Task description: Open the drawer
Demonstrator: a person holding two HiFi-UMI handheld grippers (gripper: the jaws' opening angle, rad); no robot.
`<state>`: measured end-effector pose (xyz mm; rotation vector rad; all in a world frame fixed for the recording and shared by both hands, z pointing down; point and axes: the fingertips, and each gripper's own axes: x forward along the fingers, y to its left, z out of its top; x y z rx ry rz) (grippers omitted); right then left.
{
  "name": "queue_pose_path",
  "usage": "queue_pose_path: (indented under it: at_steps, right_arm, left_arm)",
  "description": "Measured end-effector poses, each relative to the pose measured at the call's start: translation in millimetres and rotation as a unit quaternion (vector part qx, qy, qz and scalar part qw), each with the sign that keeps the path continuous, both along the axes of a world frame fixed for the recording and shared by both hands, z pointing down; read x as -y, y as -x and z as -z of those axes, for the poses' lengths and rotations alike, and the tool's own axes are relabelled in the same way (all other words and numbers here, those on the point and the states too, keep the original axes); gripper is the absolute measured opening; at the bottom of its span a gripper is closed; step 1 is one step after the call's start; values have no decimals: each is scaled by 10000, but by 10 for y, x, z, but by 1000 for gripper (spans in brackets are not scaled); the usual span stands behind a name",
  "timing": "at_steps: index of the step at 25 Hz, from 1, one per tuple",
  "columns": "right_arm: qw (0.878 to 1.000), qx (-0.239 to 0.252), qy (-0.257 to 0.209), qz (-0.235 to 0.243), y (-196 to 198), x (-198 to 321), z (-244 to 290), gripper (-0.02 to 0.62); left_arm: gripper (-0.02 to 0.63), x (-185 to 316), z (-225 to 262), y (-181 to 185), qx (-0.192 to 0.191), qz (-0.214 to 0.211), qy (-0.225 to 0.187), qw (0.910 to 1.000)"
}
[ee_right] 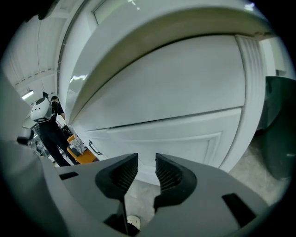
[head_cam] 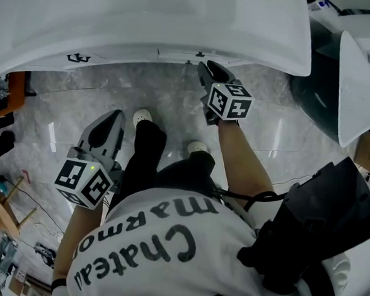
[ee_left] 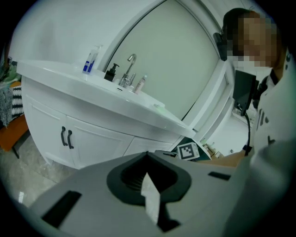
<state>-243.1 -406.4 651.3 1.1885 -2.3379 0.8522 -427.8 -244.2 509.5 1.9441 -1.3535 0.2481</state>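
A white vanity [head_cam: 164,25] fills the top of the head view, and a small black handle [head_cam: 199,53] shows under its edge. My right gripper [head_cam: 208,68] points at the cabinet just right of that handle. In the right gripper view it [ee_right: 146,162] is open, with nothing between its ribbed pads [ee_right: 169,173]. A white drawer front [ee_right: 185,134] is close ahead, and a black handle [ee_right: 95,149] lies off to the left. My left gripper [head_cam: 111,125] hangs lower over the floor. In its own view it [ee_left: 148,155] is shut and empty, facing the vanity's paired door handles [ee_left: 67,137].
A dark bin [head_cam: 313,88] and a white curved fixture [head_cam: 358,88] stand right of the vanity. An orange seat [head_cam: 4,93] is at the left. A faucet [ee_left: 129,69] and bottles [ee_left: 91,60] sit on the counter. The floor is grey marble [head_cam: 169,107].
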Motion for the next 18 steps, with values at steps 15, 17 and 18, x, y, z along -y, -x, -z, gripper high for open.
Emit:
queue_pose_path:
  at_steps: [15, 17, 18]
  right_arm:
    - [9947, -786, 542, -393, 65, 363, -664, 153]
    - [9939, -783, 608, -484, 58, 367, -688, 158]
    - [9937, -736, 650, -549, 54, 370, -696, 161]
  left_arm:
    - [9, -197, -221, -23, 316, -205, 280, 9989]
    - [8, -243, -232, -63, 343, -292, 263, 9986]
    - [9, -260, -234, -74, 346, -315, 253, 9986]
